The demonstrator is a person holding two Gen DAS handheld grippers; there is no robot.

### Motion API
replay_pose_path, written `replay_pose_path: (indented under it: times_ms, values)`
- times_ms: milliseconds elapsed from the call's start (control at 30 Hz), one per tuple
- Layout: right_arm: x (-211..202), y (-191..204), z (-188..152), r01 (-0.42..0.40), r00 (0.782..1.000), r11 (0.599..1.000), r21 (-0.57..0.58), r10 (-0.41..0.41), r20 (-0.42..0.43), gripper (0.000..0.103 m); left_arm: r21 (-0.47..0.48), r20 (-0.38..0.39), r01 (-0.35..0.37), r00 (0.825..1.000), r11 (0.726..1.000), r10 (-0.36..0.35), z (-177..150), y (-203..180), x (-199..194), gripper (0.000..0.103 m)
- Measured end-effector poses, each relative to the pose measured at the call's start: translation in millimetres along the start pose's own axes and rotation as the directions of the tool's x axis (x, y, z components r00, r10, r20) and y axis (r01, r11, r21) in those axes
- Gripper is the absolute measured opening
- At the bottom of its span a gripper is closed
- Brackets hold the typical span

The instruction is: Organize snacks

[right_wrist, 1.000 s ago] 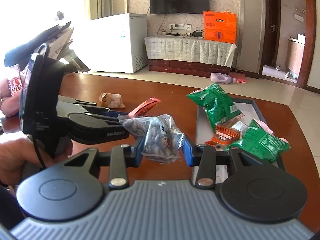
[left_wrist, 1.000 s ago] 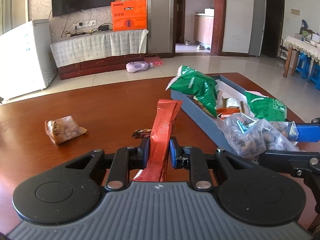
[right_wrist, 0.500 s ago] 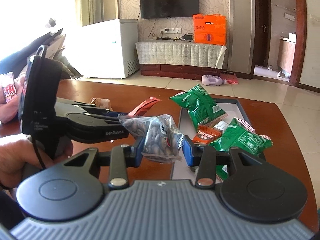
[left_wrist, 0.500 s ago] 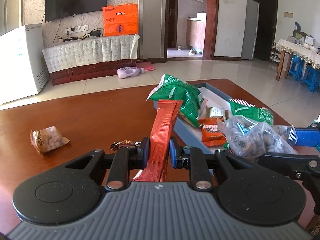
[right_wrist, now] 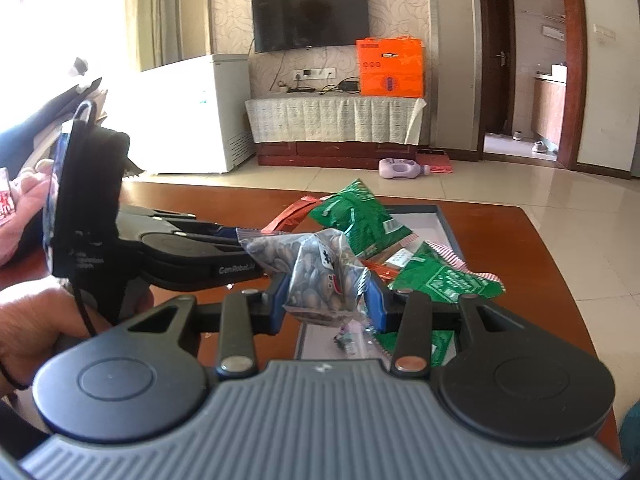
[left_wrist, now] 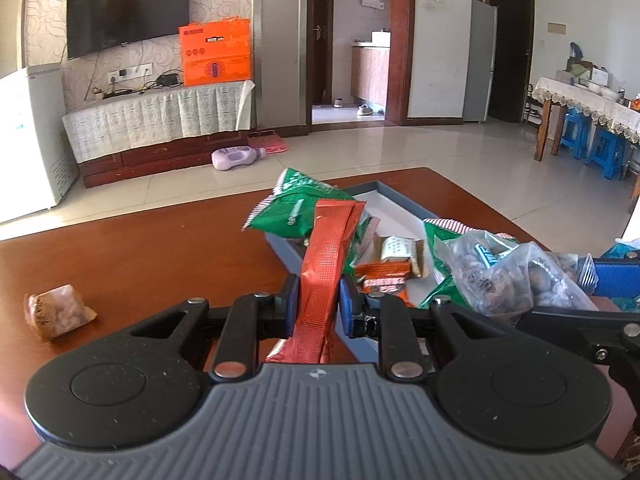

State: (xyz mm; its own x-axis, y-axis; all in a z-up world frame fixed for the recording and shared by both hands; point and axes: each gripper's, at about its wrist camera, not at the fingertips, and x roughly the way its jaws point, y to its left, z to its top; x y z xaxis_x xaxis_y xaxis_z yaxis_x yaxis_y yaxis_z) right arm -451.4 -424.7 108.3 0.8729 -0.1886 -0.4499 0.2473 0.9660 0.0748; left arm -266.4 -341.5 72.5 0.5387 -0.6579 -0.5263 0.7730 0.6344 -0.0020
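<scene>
Lying far left on the brown wooden table: small tan clear-wrap snack pack, well apart from the rest. Left gripper clamps a long red foil sachet upright, just before the grey shallow tray w/ green snack bags. Right gripper pinches a clear bag of nuts above tray's near end.

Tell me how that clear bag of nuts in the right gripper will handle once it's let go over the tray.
The clear bag of nuts, pinched in the right gripper, bulges and creases around the pads, so it is probably floppy and will slump on landing. Its glossy film looks slippery; it could slide off the green packets piled in the tray. Unlikely to roll.
</scene>
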Motion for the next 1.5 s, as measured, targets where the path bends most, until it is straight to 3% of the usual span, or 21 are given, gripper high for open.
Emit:
replay_pose_path:
  times_ms: [400,833,1500]
  values:
    - [1.5,-21.8,-1.9,0.047,0.999,0.998,0.044,-0.048,0.010,0.043,0.025,0.003,0.046,0.999,0.999,-0.046,9.4,-22.5,22.2,0.025]
    - [8.3,-41.8,-4.0,0.087,0.996,0.991,0.106,-0.087,-0.004,0.043,0.035,-0.015,0.070,0.997,0.997,-0.070,23.1,-31.9,77.6,0.025]
    - [1.7,-53.3,-7.0,0.077,0.997,0.989,0.125,-0.077,0.000,0.043,0.002,-0.067,0.085,0.994,0.996,-0.085,33.1,-47.3,140.0,0.025]
